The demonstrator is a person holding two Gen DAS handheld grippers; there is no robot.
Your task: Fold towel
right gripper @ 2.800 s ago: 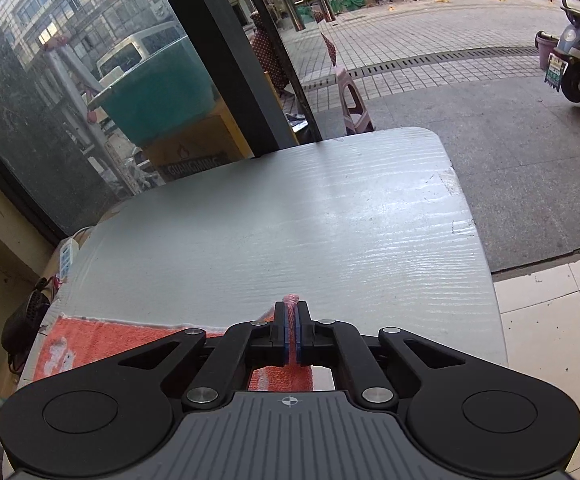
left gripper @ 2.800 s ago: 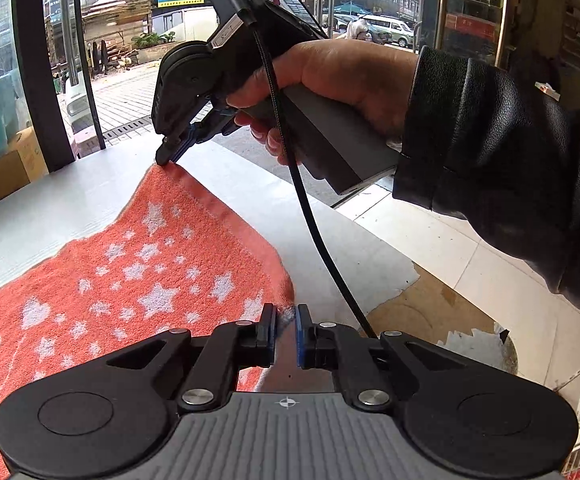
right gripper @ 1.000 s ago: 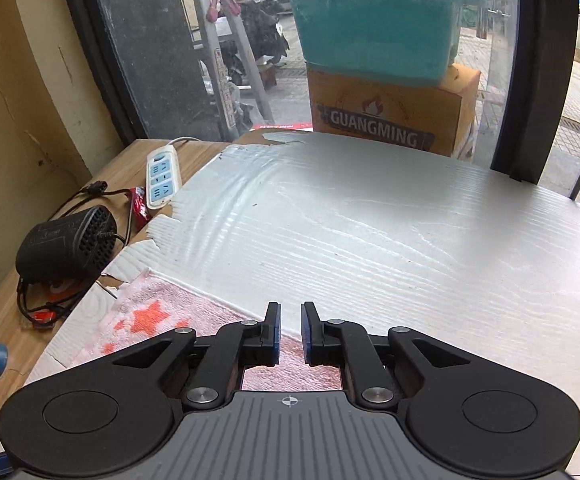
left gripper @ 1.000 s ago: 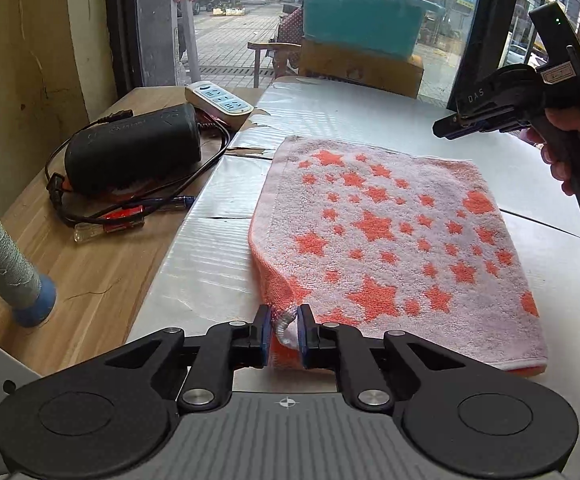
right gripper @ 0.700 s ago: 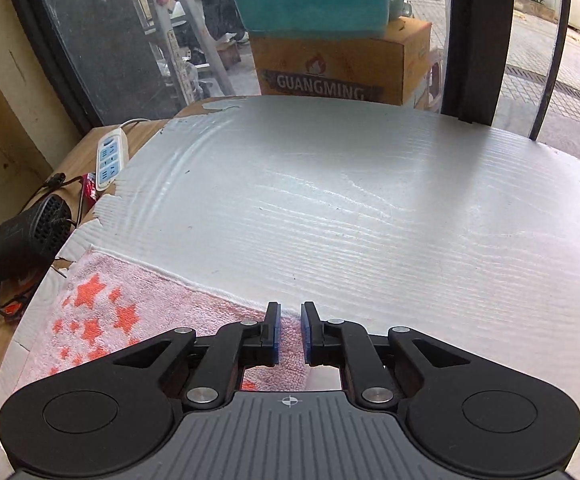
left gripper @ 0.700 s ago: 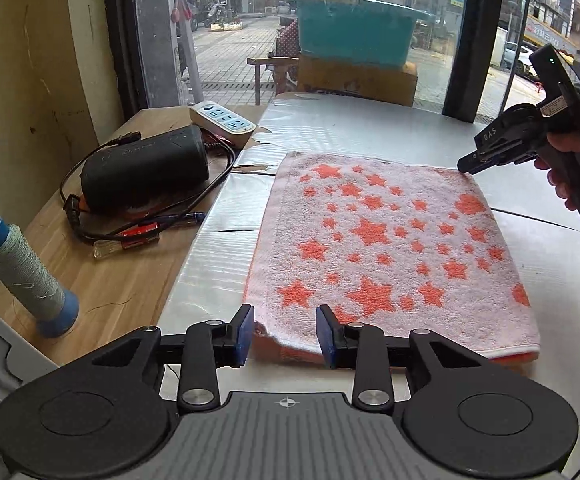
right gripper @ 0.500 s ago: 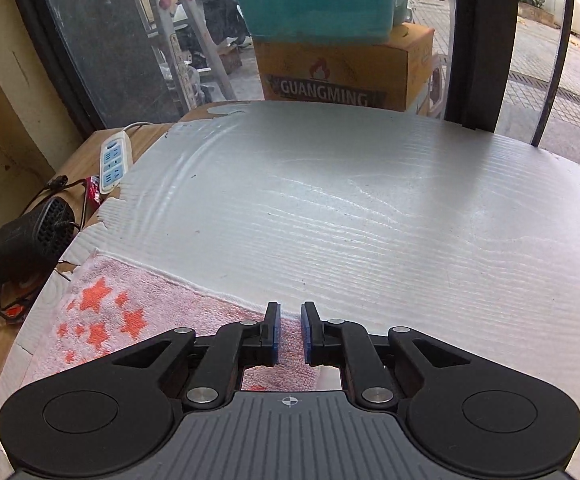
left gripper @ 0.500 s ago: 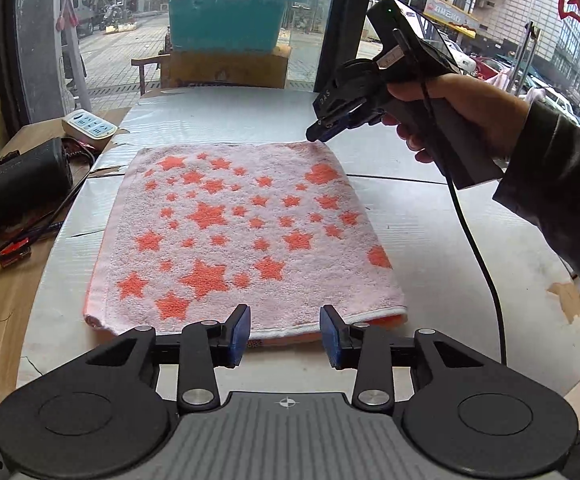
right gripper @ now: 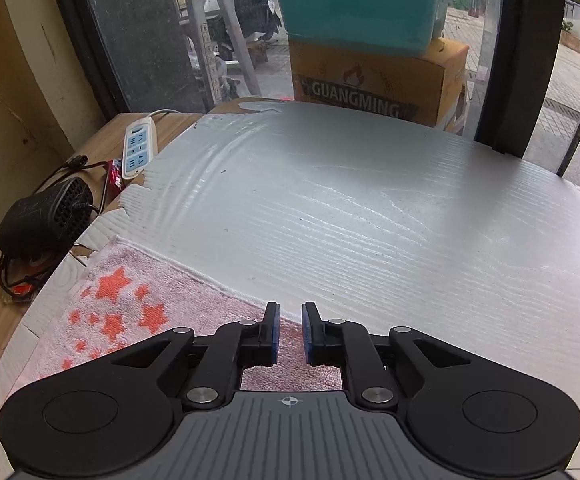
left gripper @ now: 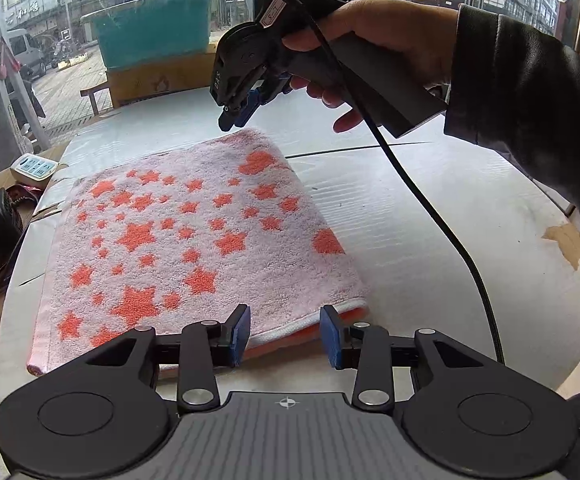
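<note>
One folded towel [left gripper: 194, 232] is laid on the bench [left gripper: 410, 240]. Left gripper [left gripper: 286, 336] jaws, just opened, stand wide and empty; right gripper [right gripper: 289, 332] jaws are narrowly parted, nothing gripped.

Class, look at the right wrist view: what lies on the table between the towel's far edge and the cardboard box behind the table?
Only bare table. From the towel to the cardboard box nothing rests there; the power strip lies off to the left.

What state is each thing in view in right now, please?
towel: folded over, lying flat on the table, held by neither gripper.
left gripper: open, jaws just widened, empty at the towel's near edge.
right gripper: narrowly open, empty, above the towel's far corner.
power strip: flat on the wooden top.
</note>
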